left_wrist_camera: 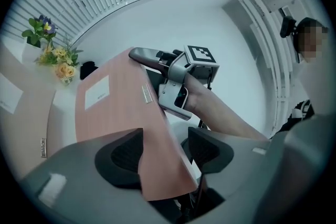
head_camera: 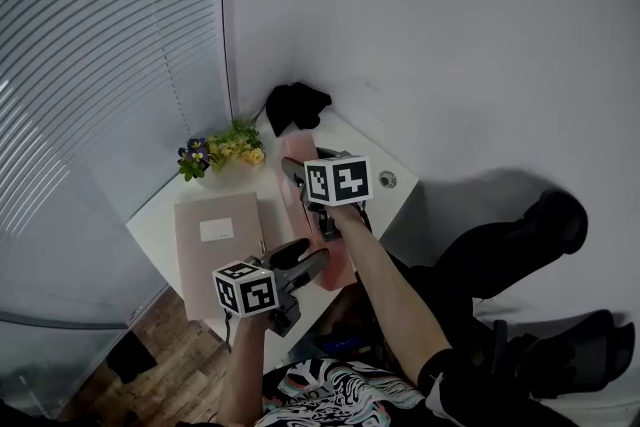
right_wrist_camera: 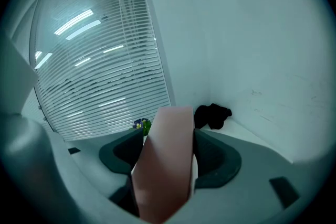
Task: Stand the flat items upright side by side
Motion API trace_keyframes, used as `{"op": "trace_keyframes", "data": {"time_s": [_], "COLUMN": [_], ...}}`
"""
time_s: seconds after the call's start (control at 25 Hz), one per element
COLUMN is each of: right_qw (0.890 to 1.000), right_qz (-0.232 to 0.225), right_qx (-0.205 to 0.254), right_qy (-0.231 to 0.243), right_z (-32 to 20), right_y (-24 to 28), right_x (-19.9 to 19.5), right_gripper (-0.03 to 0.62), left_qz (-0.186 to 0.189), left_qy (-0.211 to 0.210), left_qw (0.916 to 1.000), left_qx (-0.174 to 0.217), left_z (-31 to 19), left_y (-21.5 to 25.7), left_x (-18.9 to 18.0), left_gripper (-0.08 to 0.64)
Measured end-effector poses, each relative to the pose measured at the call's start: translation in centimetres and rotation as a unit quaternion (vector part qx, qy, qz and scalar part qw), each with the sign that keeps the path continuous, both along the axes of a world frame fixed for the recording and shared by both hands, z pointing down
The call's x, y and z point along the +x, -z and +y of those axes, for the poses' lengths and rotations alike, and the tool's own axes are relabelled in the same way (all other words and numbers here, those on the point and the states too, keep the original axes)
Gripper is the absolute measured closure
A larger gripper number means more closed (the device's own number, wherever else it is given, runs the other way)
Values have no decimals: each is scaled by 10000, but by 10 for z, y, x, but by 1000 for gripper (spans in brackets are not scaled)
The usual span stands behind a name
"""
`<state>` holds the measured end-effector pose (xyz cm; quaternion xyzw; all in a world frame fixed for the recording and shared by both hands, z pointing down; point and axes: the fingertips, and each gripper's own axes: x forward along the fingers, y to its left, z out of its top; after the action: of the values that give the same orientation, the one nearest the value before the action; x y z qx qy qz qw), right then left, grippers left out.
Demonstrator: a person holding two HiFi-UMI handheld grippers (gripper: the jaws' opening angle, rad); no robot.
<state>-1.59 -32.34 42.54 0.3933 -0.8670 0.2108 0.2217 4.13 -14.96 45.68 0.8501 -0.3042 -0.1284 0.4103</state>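
A pink folder [head_camera: 338,265] stands on edge on the white table [head_camera: 160,211], tilted a little. My right gripper [head_camera: 297,177] is shut on its top far end; in the right gripper view both pads press the folder's [right_wrist_camera: 165,176] sides. My left gripper [head_camera: 305,261] is at the near end, open: the folder [left_wrist_camera: 121,107] runs between its jaws, lying against the left pad [left_wrist_camera: 123,157] with a gap to the right pad [left_wrist_camera: 210,152]. A second pink folder [head_camera: 215,250] with a white label lies flat on the table to the left.
A pot of yellow and purple flowers [head_camera: 222,151] and a black bundle [head_camera: 297,105] sit at the table's far end by the wall. A round cable hole [head_camera: 387,180] is near the right edge. Window blinds run along the left. The person's legs are to the right.
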Motion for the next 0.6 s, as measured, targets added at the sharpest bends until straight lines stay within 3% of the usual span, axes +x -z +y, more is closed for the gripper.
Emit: {"op": "trace_keyframes", "data": {"time_s": [0.24, 0.44, 0.6], "right_qw": [9996, 9993, 9990], "right_qz": [-118, -206, -293], "right_qx": [143, 218, 287], "right_qy": [-201, -207, -201], "right_z": [0, 5, 10], "right_y": [9, 16, 21], "right_x": [10, 13, 17], "right_gripper": [288, 290, 291], "left_qz": [-375, -989, -784], "left_qy": [6, 89, 104], "left_qw": [9993, 9950, 9966], "left_qx": [11, -53, -216], "left_z": [-1, -4, -3], "left_y": [2, -11, -16], "left_x": [5, 6, 8], "left_gripper": [298, 310, 271]}}
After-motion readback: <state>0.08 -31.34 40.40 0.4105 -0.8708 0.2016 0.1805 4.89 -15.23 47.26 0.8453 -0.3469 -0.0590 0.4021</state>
